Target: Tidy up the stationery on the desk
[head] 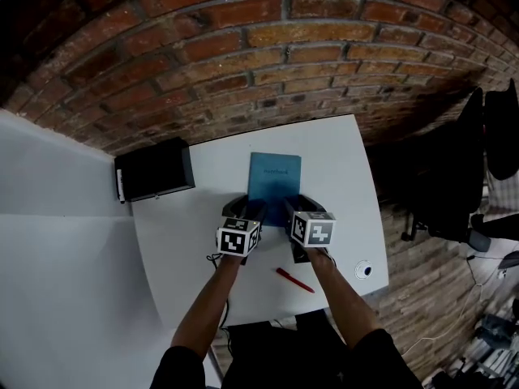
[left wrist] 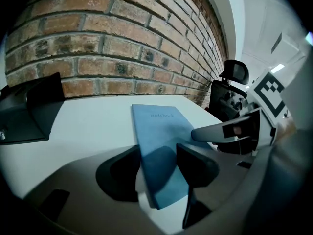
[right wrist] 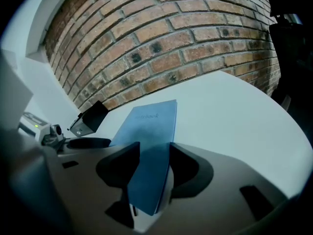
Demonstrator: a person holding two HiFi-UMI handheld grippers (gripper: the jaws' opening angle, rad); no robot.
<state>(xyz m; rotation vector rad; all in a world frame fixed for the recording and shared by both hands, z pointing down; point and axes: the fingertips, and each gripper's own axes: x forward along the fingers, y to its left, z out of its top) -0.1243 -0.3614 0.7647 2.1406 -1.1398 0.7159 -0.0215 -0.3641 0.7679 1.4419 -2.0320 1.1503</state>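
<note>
A blue notebook [head: 274,175] lies in the middle of the white desk [head: 340,160]. Both grippers hold its near edge. My left gripper [head: 246,211] is shut on the near left part of the notebook [left wrist: 161,126], which fills the gap between the jaws of the left gripper [left wrist: 159,168]. My right gripper [head: 297,207] is shut on the near right part, and the notebook [right wrist: 149,124] runs tilted between the jaws of the right gripper [right wrist: 154,165]. A red pen [head: 293,279] lies on the desk behind the grippers, near the front edge.
A black box [head: 154,169] stands at the desk's left edge against the brick wall [head: 268,63]. A small white round object [head: 364,270] sits near the front right corner. A black office chair [head: 454,185] stands right of the desk.
</note>
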